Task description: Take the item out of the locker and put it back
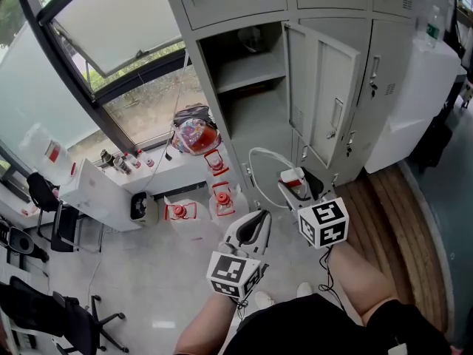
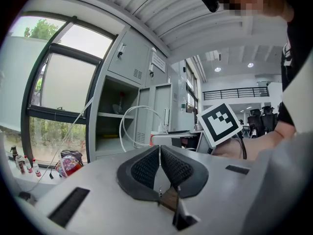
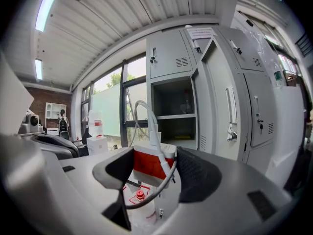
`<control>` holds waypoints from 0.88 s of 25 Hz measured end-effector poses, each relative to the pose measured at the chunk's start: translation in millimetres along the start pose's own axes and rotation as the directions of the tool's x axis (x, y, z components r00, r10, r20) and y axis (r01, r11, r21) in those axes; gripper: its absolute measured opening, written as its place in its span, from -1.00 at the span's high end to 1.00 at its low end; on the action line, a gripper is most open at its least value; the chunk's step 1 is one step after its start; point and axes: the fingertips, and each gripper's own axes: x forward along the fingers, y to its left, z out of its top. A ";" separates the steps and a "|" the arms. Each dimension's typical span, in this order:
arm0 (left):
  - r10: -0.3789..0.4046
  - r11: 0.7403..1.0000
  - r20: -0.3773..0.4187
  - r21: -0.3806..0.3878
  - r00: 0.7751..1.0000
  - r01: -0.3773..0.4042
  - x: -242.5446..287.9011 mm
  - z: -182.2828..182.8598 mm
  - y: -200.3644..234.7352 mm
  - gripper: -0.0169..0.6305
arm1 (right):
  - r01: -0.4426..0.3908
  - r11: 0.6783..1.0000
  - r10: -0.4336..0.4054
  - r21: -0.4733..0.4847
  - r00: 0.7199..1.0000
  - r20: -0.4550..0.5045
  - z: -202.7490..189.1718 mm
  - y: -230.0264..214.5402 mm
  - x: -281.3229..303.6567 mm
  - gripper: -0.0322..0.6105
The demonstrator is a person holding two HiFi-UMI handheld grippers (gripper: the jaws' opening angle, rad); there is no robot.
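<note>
The right gripper [image 3: 154, 173] is clamped on the charger [image 3: 144, 164], outside the open locker [image 1: 251, 72]; returning it remains. The left gripper [image 2: 160, 166] has its jaws together, empty.

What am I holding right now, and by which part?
The right gripper clamps the red-and-white box by its two opposite sides, and the box's white cable loops off its top. The left gripper is shut and holds nothing.

The locker [image 1: 325, 87] is grey painted metal, smooth and matt. The red and white box [image 3: 149, 163] looks like smooth plastic, its cable [image 3: 152, 124] too. My right gripper [image 3: 152, 155] has black, rough pads [image 3: 195, 173].
</note>
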 end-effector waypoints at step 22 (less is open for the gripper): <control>-0.109 0.993 0.054 0.060 0.993 0.106 -2.0 43.5 63.9 0.87 | 0.091 0.995 -0.087 -0.038 0.991 0.099 86.0 13.0 68.2 -0.11</control>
